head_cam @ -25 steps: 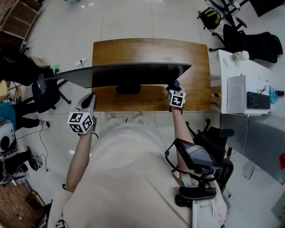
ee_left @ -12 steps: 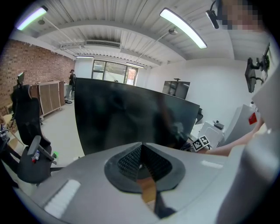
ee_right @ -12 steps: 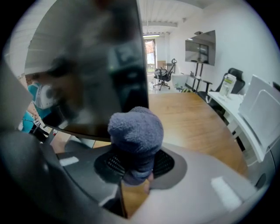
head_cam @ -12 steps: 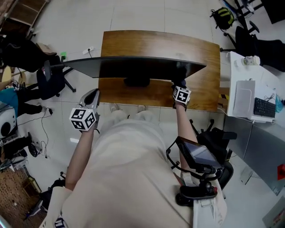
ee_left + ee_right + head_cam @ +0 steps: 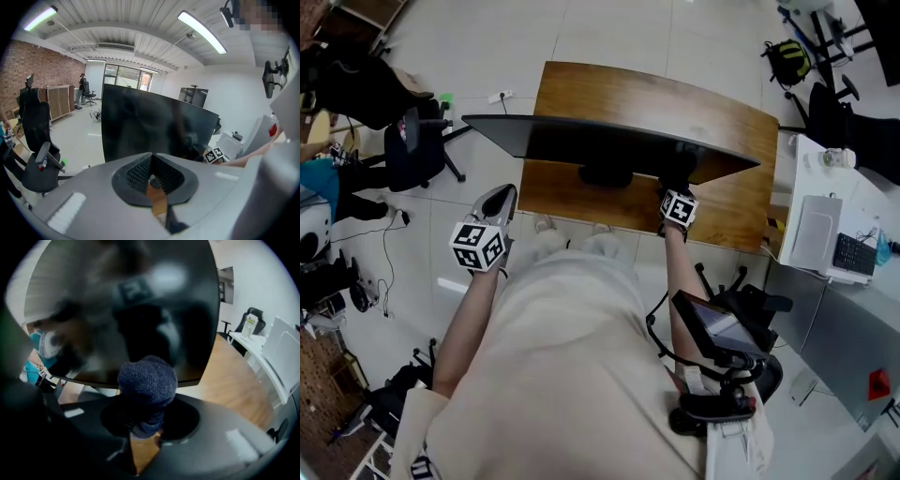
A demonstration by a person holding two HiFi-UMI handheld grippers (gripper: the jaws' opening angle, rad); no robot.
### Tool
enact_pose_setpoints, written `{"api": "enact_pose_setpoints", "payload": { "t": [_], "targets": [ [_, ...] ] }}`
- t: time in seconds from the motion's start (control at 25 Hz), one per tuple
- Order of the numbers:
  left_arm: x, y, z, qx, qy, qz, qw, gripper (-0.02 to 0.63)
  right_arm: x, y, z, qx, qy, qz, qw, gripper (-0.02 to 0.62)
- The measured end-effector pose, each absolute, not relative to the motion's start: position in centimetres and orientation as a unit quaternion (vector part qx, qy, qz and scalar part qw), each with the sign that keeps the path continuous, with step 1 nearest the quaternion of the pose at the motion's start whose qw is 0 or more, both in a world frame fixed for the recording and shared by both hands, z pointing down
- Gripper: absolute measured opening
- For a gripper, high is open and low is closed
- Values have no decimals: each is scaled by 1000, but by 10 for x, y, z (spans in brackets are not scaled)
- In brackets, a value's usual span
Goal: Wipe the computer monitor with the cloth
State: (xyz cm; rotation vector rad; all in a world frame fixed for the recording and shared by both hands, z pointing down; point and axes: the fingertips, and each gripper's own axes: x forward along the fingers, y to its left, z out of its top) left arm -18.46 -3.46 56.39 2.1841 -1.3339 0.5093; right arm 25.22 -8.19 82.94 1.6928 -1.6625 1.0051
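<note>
The dark curved monitor point(image 5: 609, 141) stands on the wooden desk point(image 5: 727, 112), its screen facing me. My right gripper point(image 5: 675, 187) is shut on a dark blue knitted cloth point(image 5: 147, 380) and holds it against the screen's lower edge, right of the stand point(image 5: 605, 174). In the right gripper view the cloth bulges out of the right gripper point(image 5: 145, 420) in front of the monitor point(image 5: 126, 301), hiding the fingertips. My left gripper point(image 5: 499, 199) hangs off the desk's left front corner, shut and holding nothing. The left gripper point(image 5: 151, 159) points at the monitor point(image 5: 154, 126) from a distance.
A black office chair point(image 5: 417, 150) stands left of the desk, with a person point(image 5: 319, 183) beyond it. A white table point(image 5: 806, 169) with a keyboard point(image 5: 851, 251) is at the right, and more chairs point(image 5: 862, 122) and a backpack point(image 5: 792, 61) behind it. A small screen point(image 5: 722, 328) hangs at my right side.
My right gripper has slid the cloth leftward along the screen's lower edge, from the right end toward the stand. The left gripper has stayed beside the desk, and the head view has shifted.
</note>
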Motion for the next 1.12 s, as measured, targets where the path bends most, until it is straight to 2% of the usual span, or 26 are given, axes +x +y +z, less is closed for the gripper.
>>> {"api": "enact_pose_setpoints", "payload": {
  "t": [1.12],
  "targets": [
    [-267, -52, 577, 804, -492, 153, 297, -20, 52, -100, 831, 532, -683, 375, 332, 106]
  ]
}}
